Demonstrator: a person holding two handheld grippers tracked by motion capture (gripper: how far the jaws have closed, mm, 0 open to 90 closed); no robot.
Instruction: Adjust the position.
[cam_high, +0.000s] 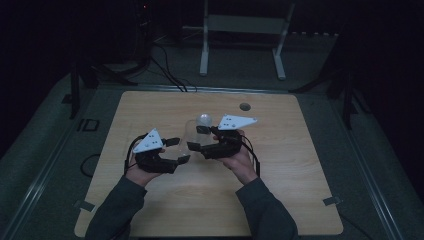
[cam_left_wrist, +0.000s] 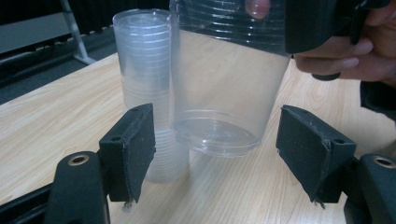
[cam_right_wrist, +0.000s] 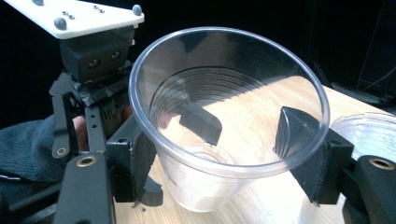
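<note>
One clear cup (cam_left_wrist: 224, 88) between open left jaws, clamped by right gripper (cam_right_wrist: 219, 140).

Clear glossy ribbed plastic cup (cam_left_wrist: 224, 88), matching plastic stack (cam_left_wrist: 144, 79), matt pale wood-grain table (cam_left_wrist: 56, 121), matt black tongs (cam_right_wrist: 219, 154)

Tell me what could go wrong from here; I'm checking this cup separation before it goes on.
1. The right gripper pinches the thin clear cup near its rim; more squeeze could buckle it.
2. The left gripper stands open around the cup's base without touching, so the one-sided hold could slip.
3. The stack of cups stands just behind and could be knocked over.
</note>
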